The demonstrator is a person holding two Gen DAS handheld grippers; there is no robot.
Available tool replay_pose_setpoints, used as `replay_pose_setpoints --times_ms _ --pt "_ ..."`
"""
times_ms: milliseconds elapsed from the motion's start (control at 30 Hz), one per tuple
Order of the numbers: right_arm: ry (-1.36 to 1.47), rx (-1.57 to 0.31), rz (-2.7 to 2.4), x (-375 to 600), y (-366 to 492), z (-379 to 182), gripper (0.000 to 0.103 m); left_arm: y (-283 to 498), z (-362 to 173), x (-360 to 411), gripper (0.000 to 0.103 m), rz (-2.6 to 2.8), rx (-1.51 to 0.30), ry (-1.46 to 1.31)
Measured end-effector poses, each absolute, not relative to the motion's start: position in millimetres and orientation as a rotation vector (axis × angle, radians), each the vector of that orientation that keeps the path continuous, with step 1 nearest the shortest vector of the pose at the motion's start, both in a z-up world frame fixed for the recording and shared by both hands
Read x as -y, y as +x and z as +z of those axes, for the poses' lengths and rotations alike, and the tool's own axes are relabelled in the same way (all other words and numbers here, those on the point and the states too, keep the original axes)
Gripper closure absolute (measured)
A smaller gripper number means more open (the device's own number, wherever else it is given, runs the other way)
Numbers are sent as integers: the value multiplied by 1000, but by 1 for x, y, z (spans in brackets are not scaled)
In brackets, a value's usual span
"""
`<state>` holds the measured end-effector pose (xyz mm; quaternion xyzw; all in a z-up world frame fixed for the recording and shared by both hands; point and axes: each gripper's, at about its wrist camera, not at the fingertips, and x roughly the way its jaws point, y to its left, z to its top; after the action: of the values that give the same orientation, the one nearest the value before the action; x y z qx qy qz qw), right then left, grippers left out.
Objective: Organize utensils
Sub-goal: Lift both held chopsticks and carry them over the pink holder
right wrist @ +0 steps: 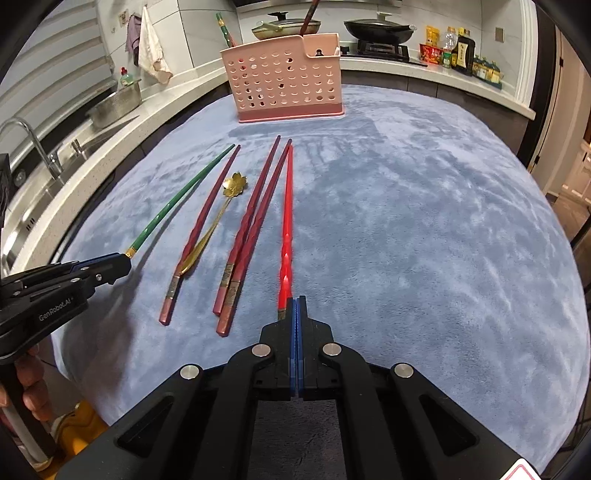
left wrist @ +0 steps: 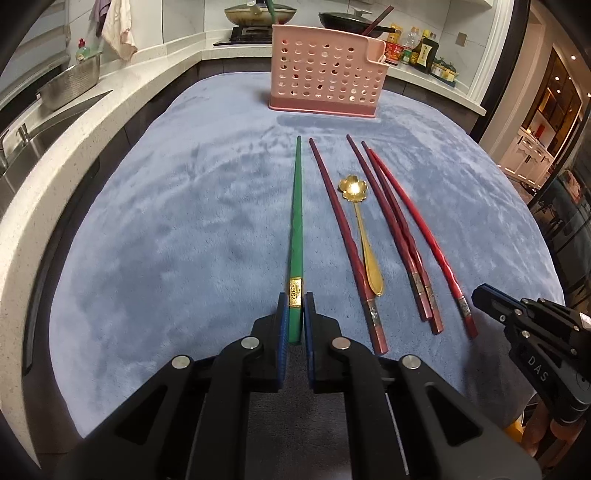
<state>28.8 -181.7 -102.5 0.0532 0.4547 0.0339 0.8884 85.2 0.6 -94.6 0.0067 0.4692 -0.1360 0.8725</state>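
My left gripper [left wrist: 295, 301] is shut on the thick end of a green chopstick [left wrist: 296, 221], which lies along the blue cloth; it also shows in the right wrist view [right wrist: 173, 201]. My right gripper [right wrist: 297, 301] is shut with nothing between its pads, beside the end of a bright red chopstick [right wrist: 287, 221], which shows in the left wrist view too [left wrist: 424, 236]. Three dark red chopsticks [left wrist: 343, 236] [left wrist: 391, 229] and a gold flower-shaped spoon [left wrist: 360, 225] lie between them. A pink perforated utensil holder [left wrist: 325, 72] stands at the far end.
The blue plush cloth [left wrist: 166, 221] covers the table. A sink and a metal colander [left wrist: 70, 83] are on the left counter. Woks on a stove [left wrist: 354, 20] and sauce bottles [left wrist: 421, 48] stand behind the holder.
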Motion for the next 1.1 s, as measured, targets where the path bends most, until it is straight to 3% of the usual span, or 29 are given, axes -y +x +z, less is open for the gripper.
replay_pose_setpoints --times_ms 300,400,533,800,1100 --pt "121 -961 110 175 31 -106 83 86 -105 -1 96 -280 -1022 4" --pt "106 -990 107 170 35 -114 83 86 -109 -1 96 -283 -1034 -2" --pt "120 -1004 99 174 36 -119 94 86 -111 -3 96 -284 -1040 -18" --pt "90 -933 76 179 30 -95 95 85 -90 -11 96 -273 -991 -38" --pt "125 -777 56 199 34 -30 95 95 -26 -22 96 -259 -848 -86"
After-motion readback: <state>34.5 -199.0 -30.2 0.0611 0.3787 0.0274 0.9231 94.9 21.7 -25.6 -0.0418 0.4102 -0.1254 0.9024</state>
